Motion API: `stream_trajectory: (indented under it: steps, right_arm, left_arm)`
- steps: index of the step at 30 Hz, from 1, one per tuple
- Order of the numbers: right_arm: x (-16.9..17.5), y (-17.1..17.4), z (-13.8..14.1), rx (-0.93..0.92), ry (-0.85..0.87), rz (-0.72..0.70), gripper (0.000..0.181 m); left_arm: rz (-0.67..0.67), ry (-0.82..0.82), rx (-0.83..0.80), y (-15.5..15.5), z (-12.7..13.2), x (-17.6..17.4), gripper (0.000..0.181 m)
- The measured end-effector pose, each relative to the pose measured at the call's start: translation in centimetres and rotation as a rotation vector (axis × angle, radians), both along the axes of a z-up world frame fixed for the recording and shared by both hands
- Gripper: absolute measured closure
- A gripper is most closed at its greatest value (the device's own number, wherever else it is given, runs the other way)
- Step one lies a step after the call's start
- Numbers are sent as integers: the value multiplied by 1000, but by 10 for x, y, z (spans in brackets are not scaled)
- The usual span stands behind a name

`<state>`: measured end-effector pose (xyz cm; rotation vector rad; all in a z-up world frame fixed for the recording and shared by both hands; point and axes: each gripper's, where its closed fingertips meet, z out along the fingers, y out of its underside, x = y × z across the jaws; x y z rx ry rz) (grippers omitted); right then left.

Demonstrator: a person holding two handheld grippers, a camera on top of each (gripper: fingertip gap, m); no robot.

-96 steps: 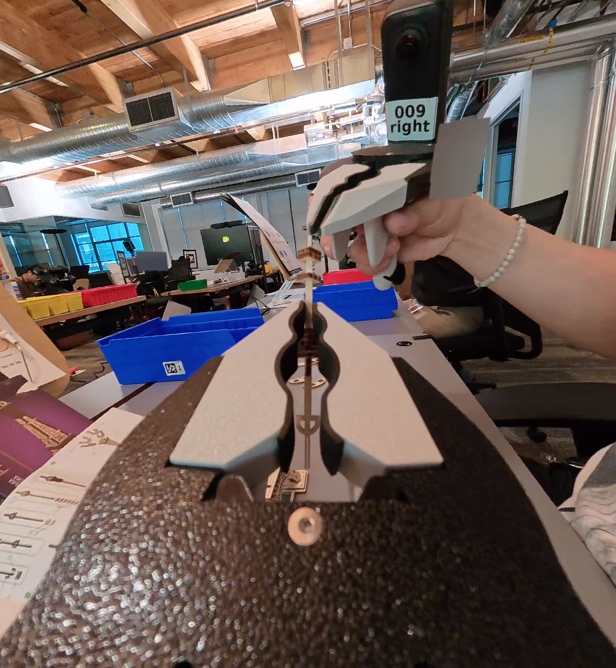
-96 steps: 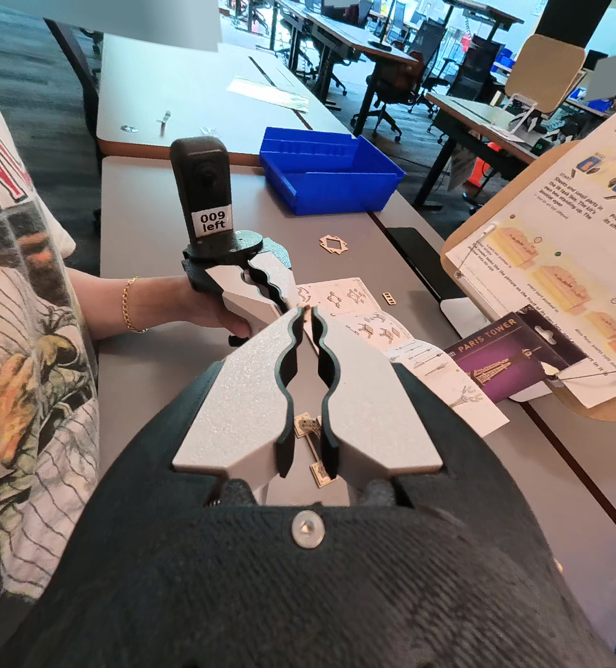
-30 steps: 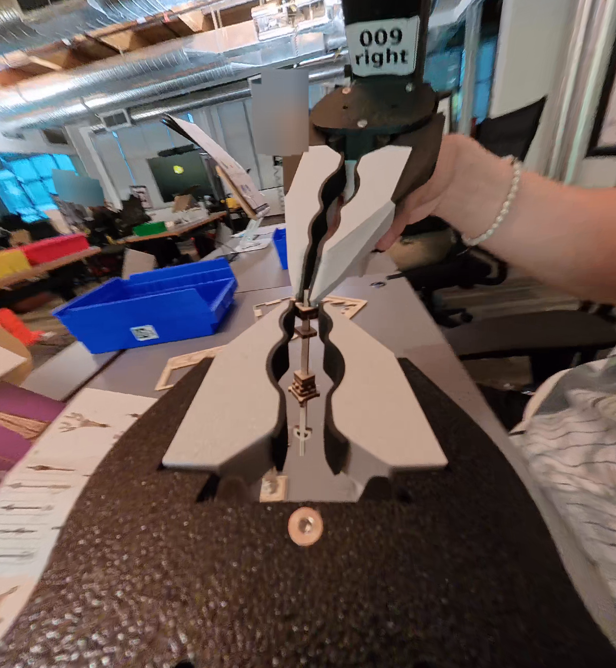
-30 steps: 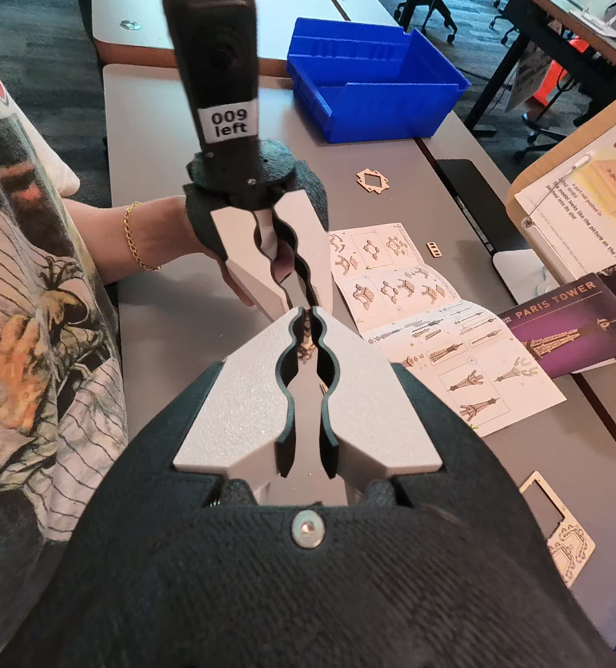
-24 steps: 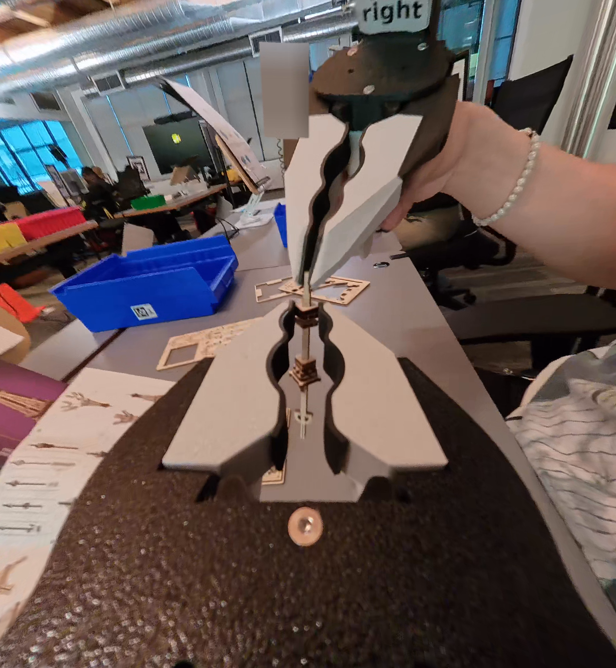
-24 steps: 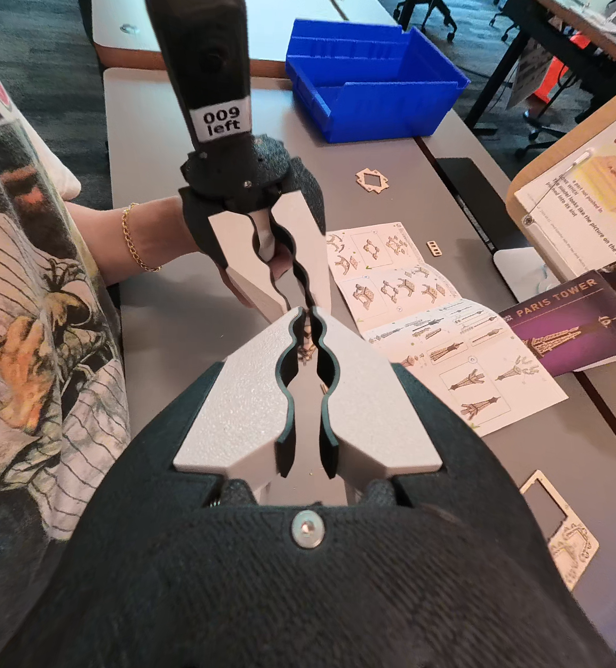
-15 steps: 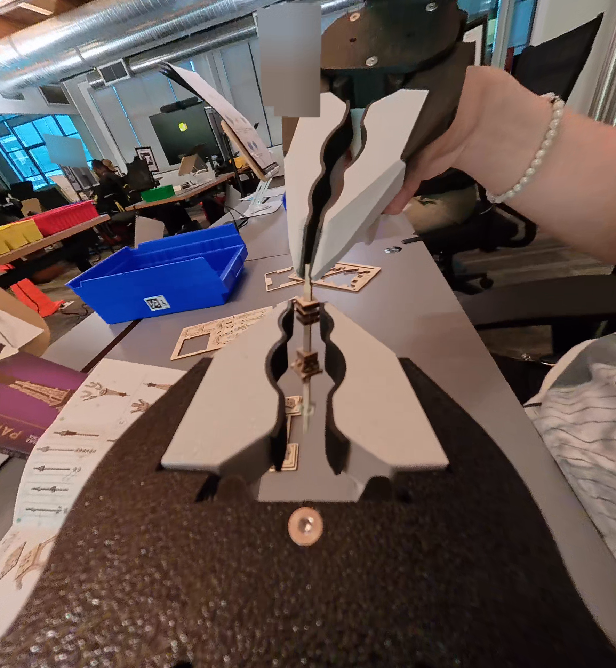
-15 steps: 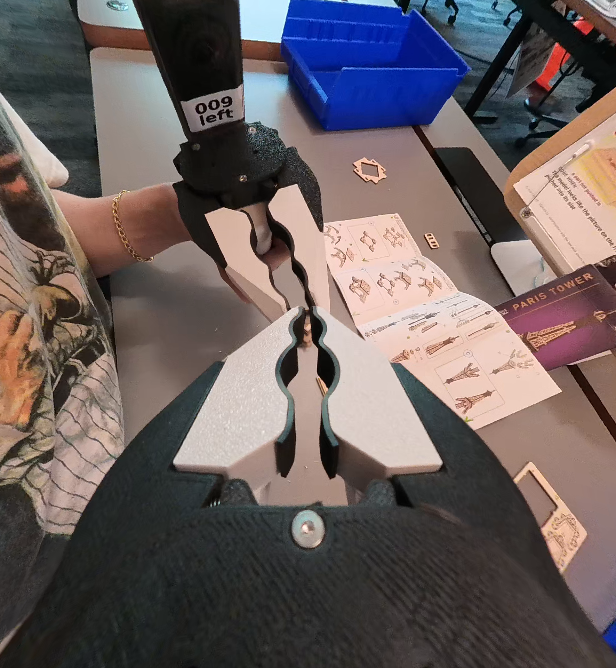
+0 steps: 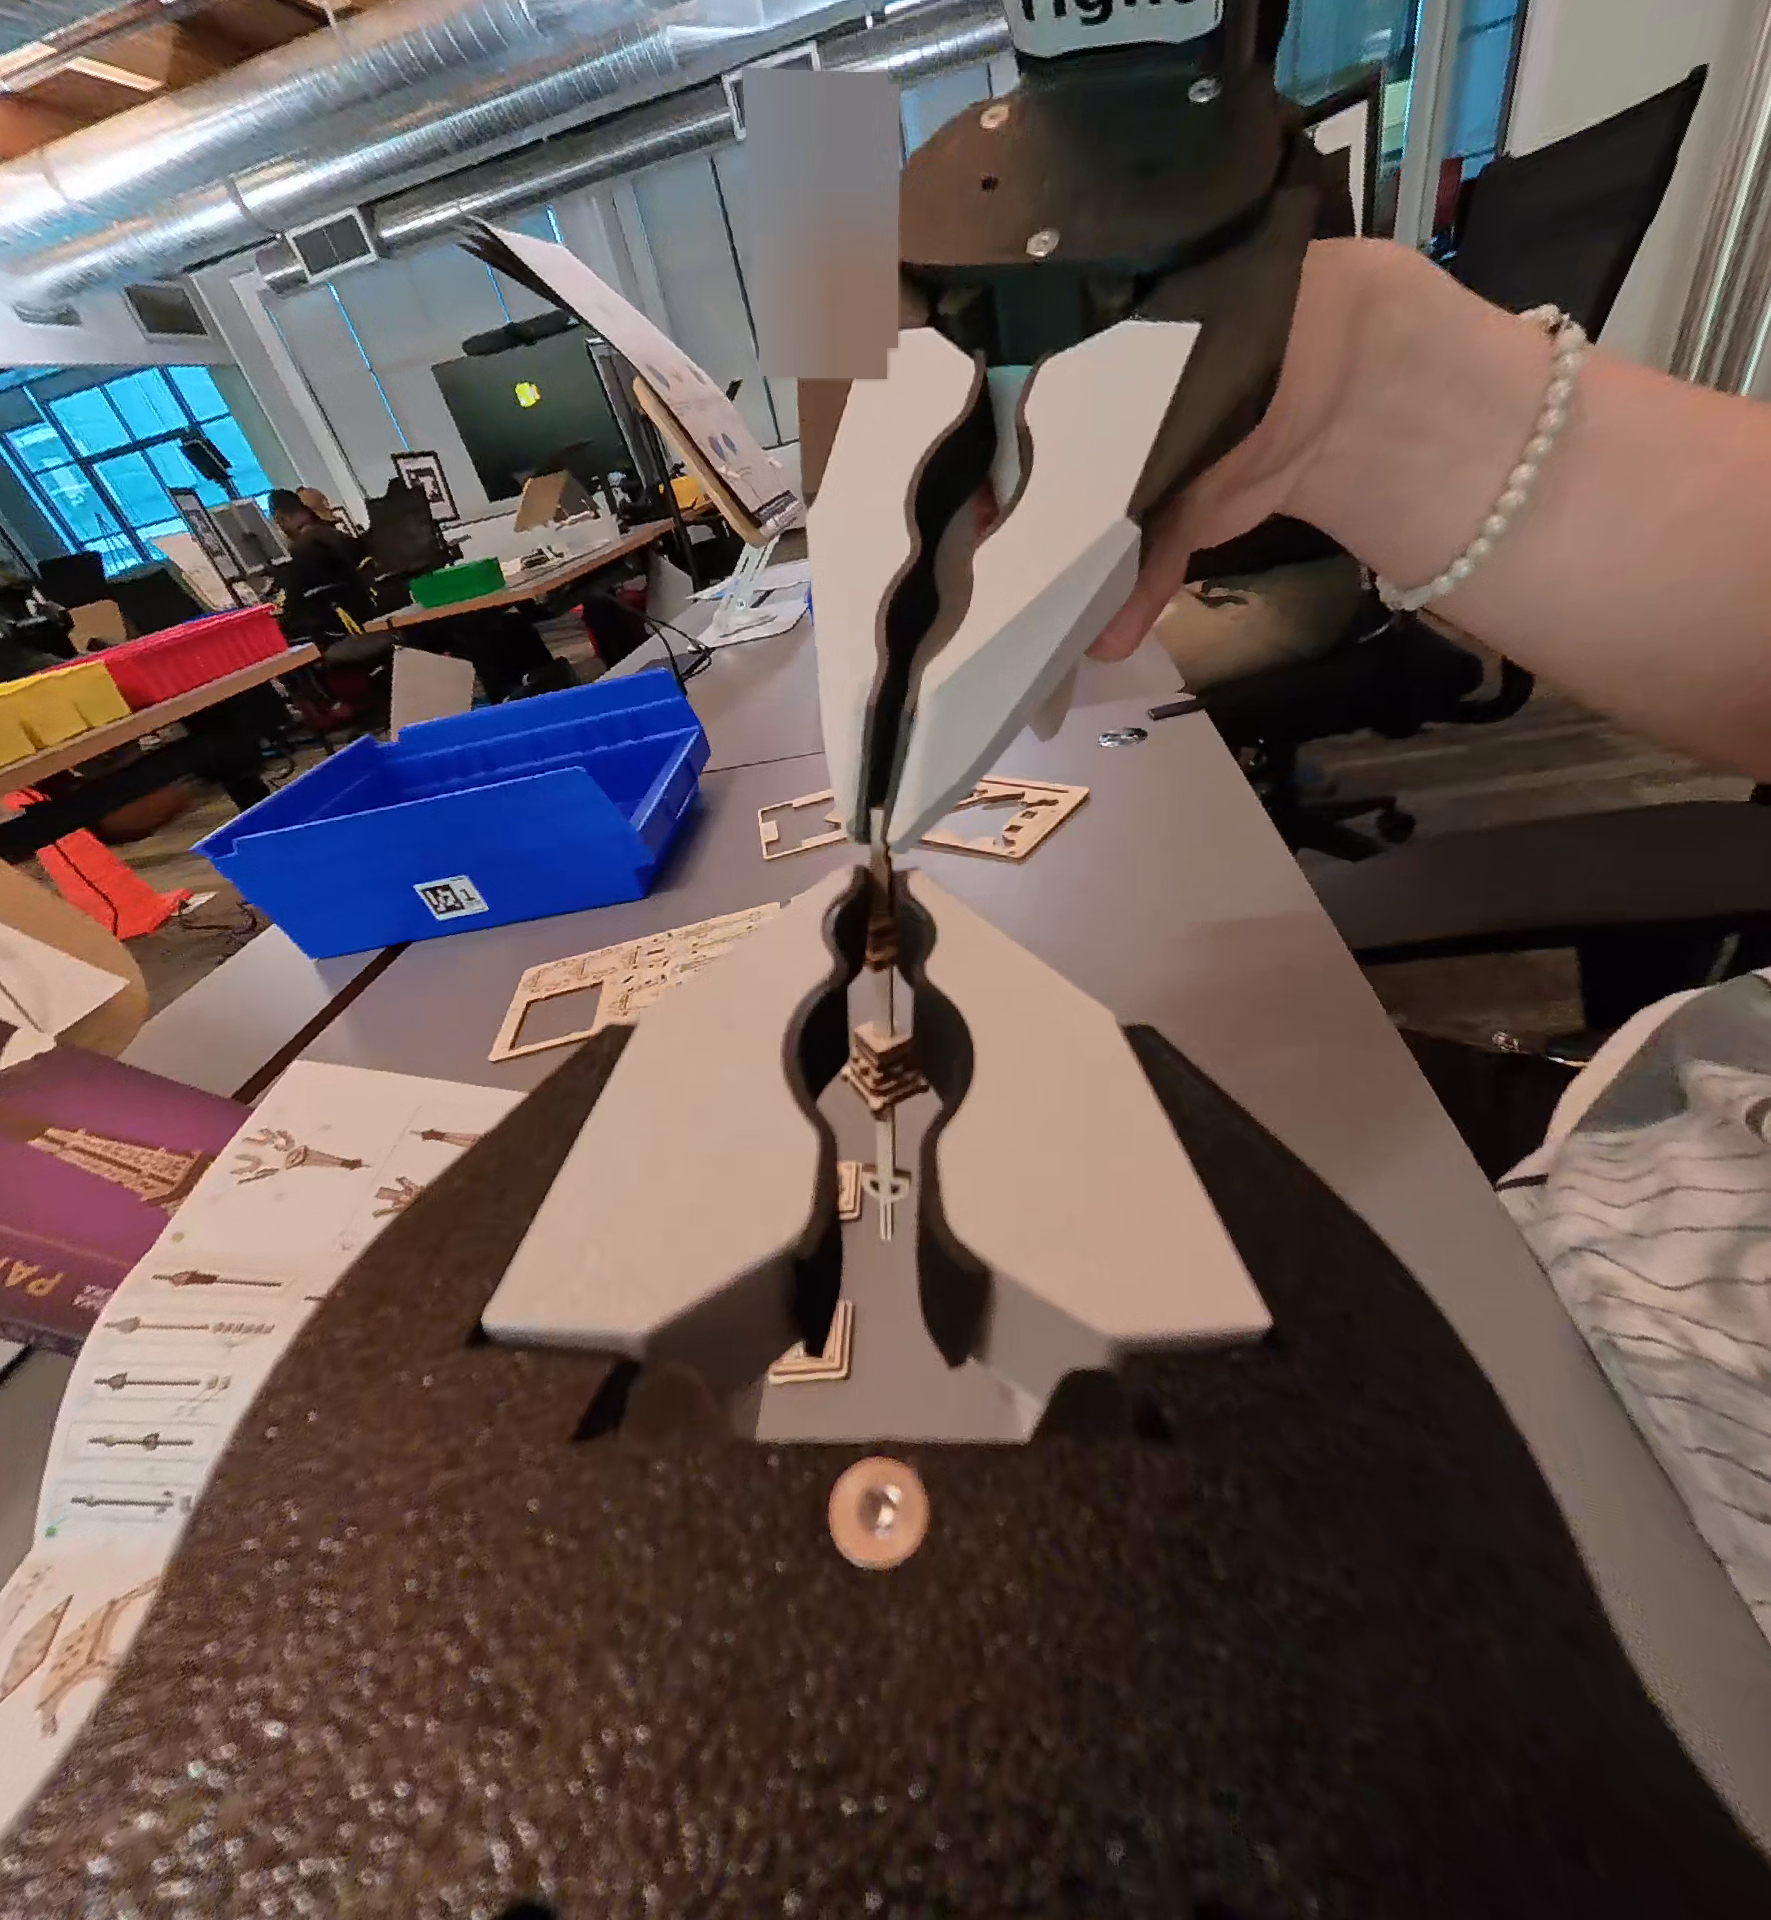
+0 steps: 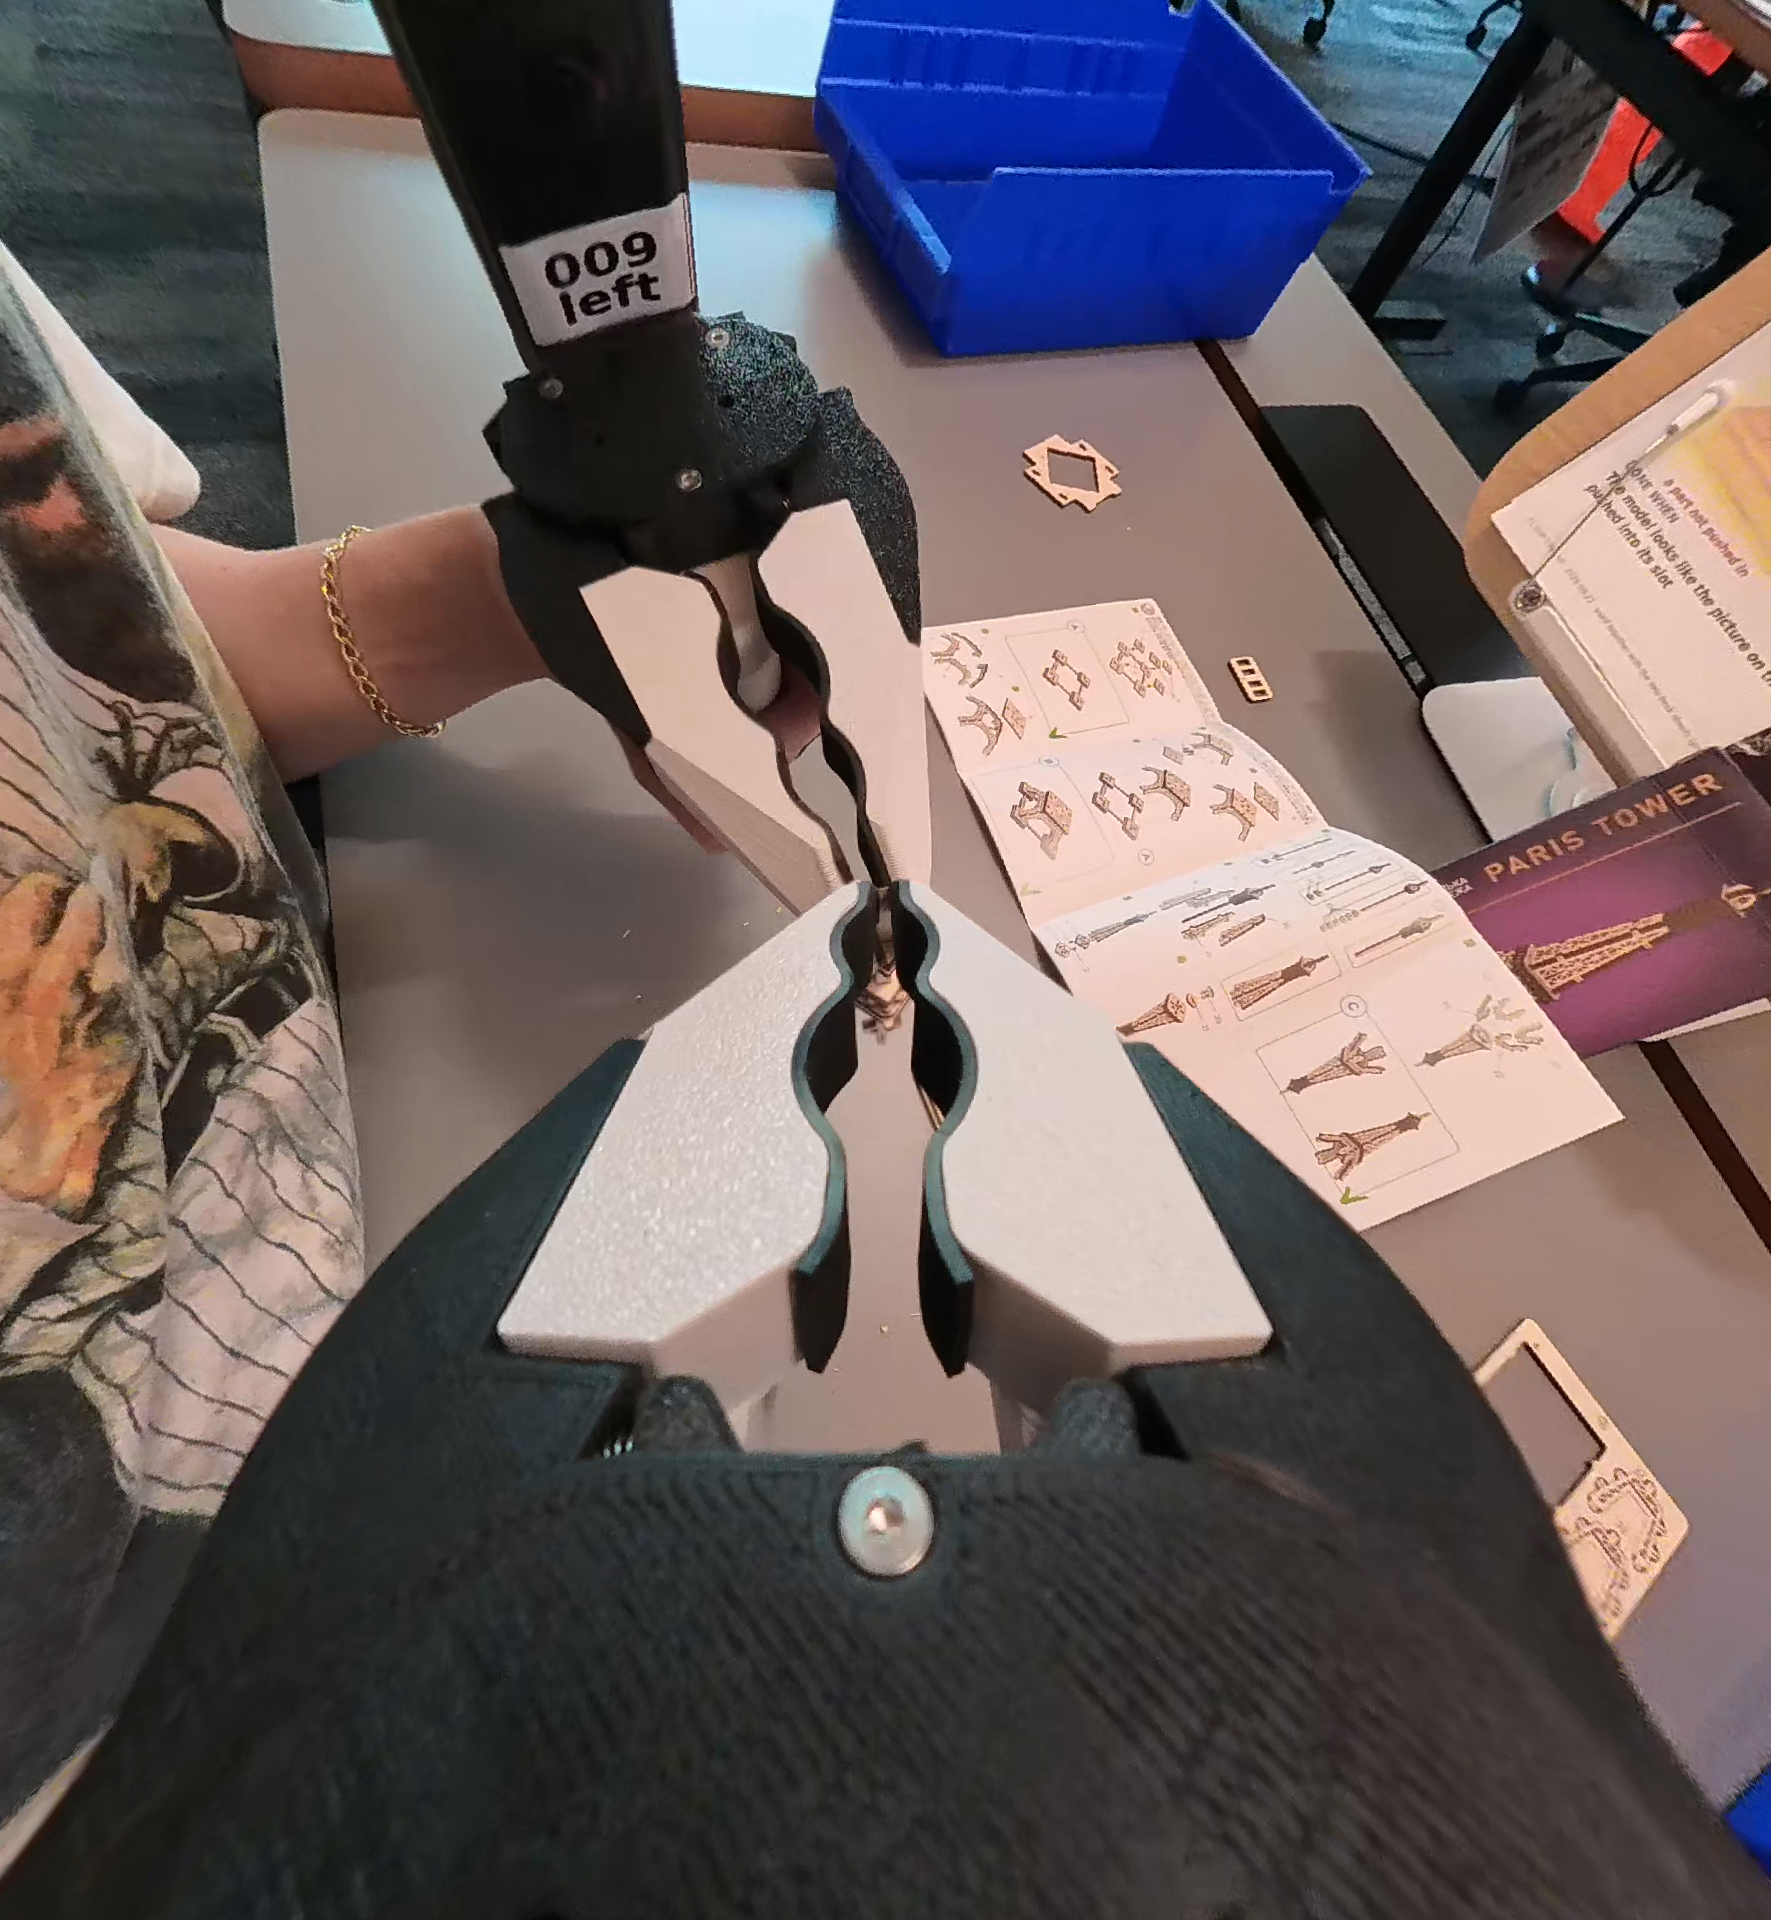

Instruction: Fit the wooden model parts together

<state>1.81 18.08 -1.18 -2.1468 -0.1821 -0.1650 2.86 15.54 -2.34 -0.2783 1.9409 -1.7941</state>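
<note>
Above the grey tabletop (image 9: 1120, 935), my left tool (image 9: 883, 883) clamps the thin, pale wooden spire with small lattice collars (image 9: 886, 1060); my right tool (image 9: 876, 831) pinches the spire's upper tip, closed tip to tip.

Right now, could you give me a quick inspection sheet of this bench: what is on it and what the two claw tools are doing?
Surface: grey table, bare patches between papers.
Job's things: thin wooden spire with small stacked pieces, pinched at both ends.
Clutter: unfolded instruction sheet, purple box, blue bin, punched-out wooden sheets, loose diamond-shaped frame.
Grippers: left gripper shut on the spire; right gripper shut on its far end, tip to tip.
Cables: nothing seen on this table.
Surroundings: open office, desks, chairs, ceiling ducts.
</note>
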Motion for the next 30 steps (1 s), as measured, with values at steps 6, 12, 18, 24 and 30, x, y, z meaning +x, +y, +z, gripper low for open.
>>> stream_trajectory:
  steps: [6, 12, 18, 24, 30]
  right_arm:
    - [-1, -2, -1, -22, -25, 9, 181]
    - [0, -3, -5, -56, -68, 8, 181]
    - [-12, -7, -4, -81, -124, 84, 181]
    - [-17, -8, -9, -121, -169, 133, 181]
    - [-19, -9, -8, -126, -172, 137, 181]
  left_arm:
    - [52, -96, 108, -1, -3, 0, 179]
    - [102, -145, 183, 1, -5, 3, 179]
    - [-72, 105, 29, -5, -5, -11, 179]
    - [-43, -19, 113, -10, -8, -12, 179]
    - [-104, 72, 59, -11, -8, -15, 178]
